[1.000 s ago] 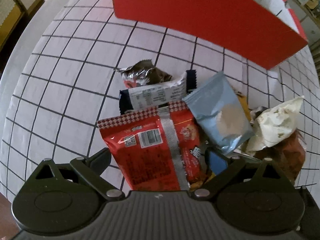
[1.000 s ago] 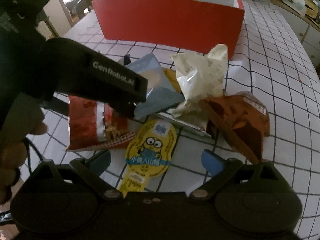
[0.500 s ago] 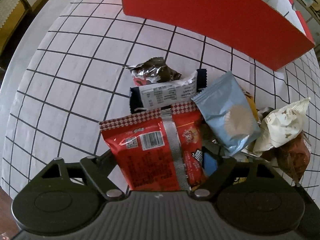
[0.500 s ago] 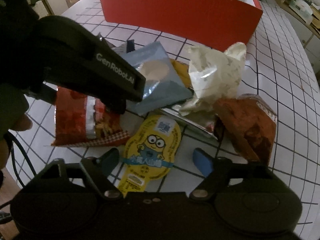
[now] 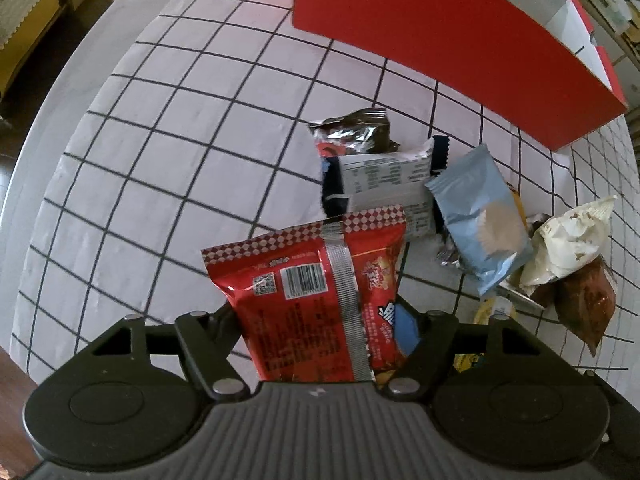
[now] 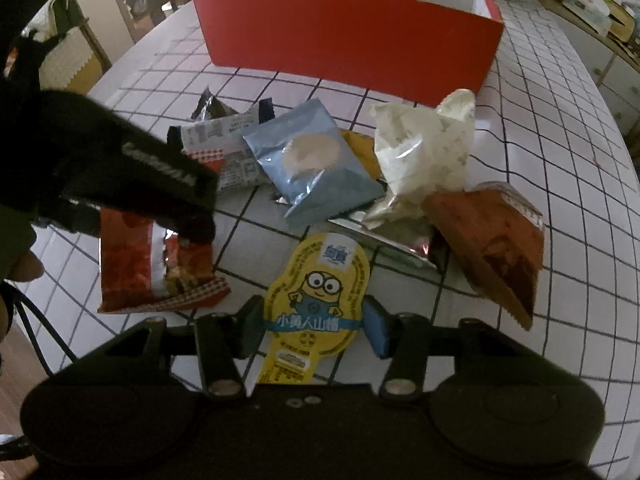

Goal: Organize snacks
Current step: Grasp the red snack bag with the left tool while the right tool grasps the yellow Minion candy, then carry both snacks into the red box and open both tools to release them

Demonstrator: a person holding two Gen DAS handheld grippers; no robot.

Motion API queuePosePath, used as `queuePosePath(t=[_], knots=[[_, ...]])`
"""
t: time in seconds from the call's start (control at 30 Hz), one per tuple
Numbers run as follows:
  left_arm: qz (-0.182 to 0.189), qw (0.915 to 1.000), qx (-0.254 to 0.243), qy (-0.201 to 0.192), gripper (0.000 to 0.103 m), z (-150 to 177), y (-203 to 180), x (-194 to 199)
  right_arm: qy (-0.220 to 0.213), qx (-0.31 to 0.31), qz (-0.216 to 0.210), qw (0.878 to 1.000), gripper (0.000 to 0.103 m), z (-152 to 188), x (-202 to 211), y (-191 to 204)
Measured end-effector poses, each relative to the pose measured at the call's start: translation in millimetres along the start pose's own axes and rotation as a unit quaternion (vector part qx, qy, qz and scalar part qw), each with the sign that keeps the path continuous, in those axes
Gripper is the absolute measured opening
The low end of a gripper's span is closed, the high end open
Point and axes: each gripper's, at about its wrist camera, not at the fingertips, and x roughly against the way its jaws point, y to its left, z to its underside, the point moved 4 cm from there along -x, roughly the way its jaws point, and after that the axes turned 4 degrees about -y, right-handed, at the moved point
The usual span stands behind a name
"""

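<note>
A pile of snacks lies on the checked tablecloth (image 5: 160,168) in front of a red box (image 5: 440,48) (image 6: 340,32). My left gripper (image 5: 316,320) is closing on a red snack bag (image 5: 304,280) (image 6: 132,272). Both pads press its sides and the bag rides along with them. In the right wrist view one of its black fingers (image 6: 176,176) reaches down onto that bag. My right gripper (image 6: 314,328) is closing around a flat yellow cartoon packet (image 6: 316,280). Its blue pads come up to the packet's edges, and the packet lies flat, unbent.
A light blue packet (image 6: 316,164), a cream bag (image 6: 424,148), a brown bag (image 6: 492,240), a navy-and-white bar (image 5: 384,176) and a dark foil wrapper (image 5: 356,128) crowd the pile. The table edge (image 5: 60,80) curves away on the left. A hand (image 6: 24,268) holds the left gripper.
Both grippers' jaws have narrowed. The left one slid left with the red bag, away from the navy-and-white bar. The right one stays over the yellow packet.
</note>
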Motion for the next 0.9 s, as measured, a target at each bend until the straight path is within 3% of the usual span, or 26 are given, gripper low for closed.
queuePosePath(t=[0.23,0.53,0.9], knots=[[0.020,0.9996,-0.002,-0.018,0.073,7,12,23,-0.025,-0.007,-0.001,1.000,0.050,2,26,1],[0.045,0.9962,-0.020,-0.072,0.073,5,16,69,-0.094,-0.026,0.009,0.995,0.050,-18,69,-3],[0.079,0.9782,-0.084,-0.173,0.073,-10,-1,147,-0.178,-0.021,0.014,0.984,0.050,-48,125,-5]])
